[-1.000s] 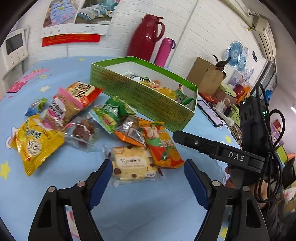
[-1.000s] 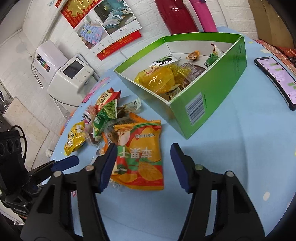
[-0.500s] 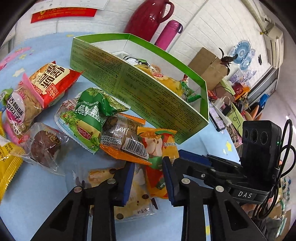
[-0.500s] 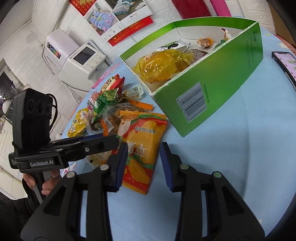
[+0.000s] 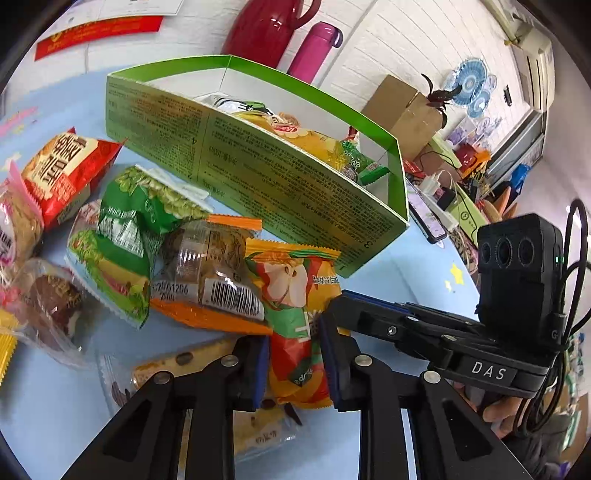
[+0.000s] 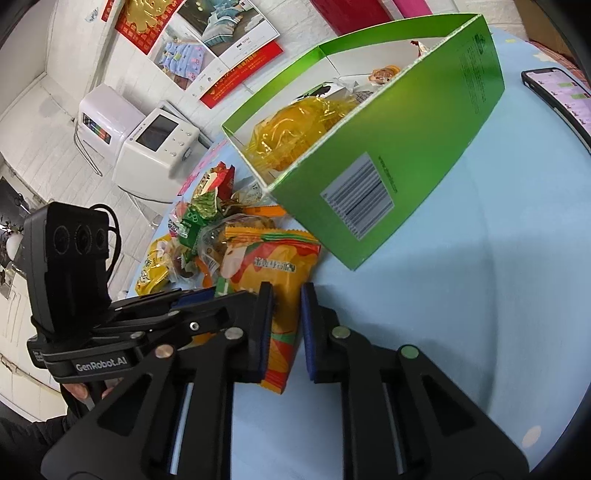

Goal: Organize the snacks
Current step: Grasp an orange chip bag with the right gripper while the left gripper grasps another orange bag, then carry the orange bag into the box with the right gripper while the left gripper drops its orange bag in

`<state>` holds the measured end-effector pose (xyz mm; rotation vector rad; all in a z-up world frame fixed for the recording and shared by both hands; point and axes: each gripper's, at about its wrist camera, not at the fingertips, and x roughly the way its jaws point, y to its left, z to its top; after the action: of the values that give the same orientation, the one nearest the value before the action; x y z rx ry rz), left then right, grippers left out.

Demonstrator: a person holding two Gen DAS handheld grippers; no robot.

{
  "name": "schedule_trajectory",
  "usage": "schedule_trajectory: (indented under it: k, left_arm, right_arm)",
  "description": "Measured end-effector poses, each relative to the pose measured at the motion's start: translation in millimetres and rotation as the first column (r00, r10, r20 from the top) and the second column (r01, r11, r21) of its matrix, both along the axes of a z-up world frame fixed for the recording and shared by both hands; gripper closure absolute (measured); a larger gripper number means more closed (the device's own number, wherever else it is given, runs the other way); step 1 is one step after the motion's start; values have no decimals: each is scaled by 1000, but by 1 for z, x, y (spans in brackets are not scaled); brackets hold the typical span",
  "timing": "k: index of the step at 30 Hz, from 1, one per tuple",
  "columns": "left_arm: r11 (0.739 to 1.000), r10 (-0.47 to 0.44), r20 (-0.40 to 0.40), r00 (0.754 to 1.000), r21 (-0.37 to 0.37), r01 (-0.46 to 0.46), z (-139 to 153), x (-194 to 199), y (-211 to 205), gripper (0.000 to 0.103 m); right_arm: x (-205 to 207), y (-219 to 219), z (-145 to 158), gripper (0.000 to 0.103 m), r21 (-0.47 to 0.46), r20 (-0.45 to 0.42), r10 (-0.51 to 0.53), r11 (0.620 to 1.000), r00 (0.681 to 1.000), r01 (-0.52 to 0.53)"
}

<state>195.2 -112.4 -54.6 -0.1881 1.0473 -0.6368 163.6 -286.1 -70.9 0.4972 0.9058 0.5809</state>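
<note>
Beside green box [image 5: 280,192], both grippers (narrowed) flanking orange packet [image 5: 295,302]

Count on the surface [image 6: 461,295]: one green box [image 5: 280,184], open-topped.

Loose snack packets outside the box, left wrist view: eight visible, among them one apple chip bag [image 5: 295,295], one green pea bag [image 5: 147,206] and one red packet [image 5: 62,166].

Packets inside the box: several, count unclear.

One phone [image 6: 561,96].

Two flasks at far wall [image 5: 269,29].
</note>
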Motion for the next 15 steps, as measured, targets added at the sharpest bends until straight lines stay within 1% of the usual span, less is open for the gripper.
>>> schedule_trajectory:
  k: [2,4,9,13,15]
  left_arm:
    - [1000,-3,-1,1000,-27,3,4,-4,4,80]
    - [999,-7,21,1000,-43,8,13,-13,6,80]
    - [998,-23,136,990,-62,32,55,-32,8,80]
    - [995,-38,210,977,-80,56,90,-27,6,80]
    - [995,-42,249,967,-73,62,106,-19,0,80]
  right_arm:
    - [-9,1,6,87,2,22,-11,1000,1000,11]
    - [-18,2,16,88,4,54,-24,1000,998,24]
    - [-37,3,55,88,5,176,-51,999,983,51]
    - [-36,0,89,88,9,257,-72,997,964,72]
    - [-30,0,102,88,7,287,-91,996,954,93]
